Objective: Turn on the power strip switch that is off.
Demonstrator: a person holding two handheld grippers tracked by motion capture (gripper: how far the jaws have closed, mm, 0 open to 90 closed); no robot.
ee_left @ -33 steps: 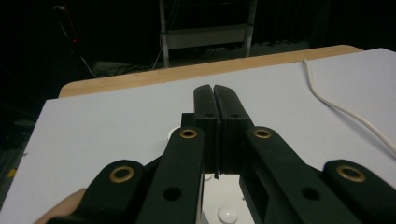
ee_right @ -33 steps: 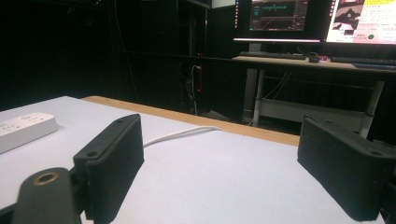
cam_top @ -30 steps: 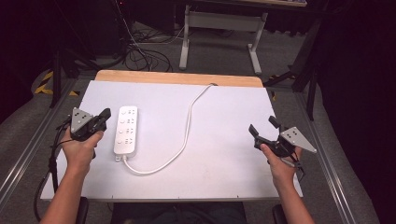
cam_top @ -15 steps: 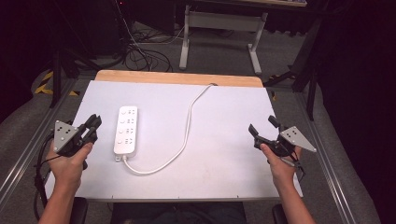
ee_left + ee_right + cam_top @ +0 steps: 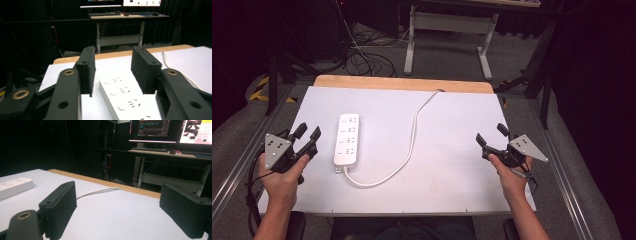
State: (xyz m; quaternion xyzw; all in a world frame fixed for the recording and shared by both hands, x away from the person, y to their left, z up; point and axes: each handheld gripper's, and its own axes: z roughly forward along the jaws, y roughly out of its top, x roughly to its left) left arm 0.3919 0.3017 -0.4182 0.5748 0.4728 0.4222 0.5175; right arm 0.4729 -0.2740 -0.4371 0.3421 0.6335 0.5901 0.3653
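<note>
Power strip (image 5: 347, 139) is lying flat on the worktop (image 5: 452, 130), left of centre, just beside the left gripper (image 5: 308, 136), whose empty fingers have just been opening, while the right gripper (image 5: 491, 136) is waiting wide apart, well clear.

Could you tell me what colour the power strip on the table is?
The power strip is white, clearest in the high view.

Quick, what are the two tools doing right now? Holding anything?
Left tool: open, jaws just been opening, holding nothing; power strip lies beside it.
Right tool: open, holding nothing.
</note>
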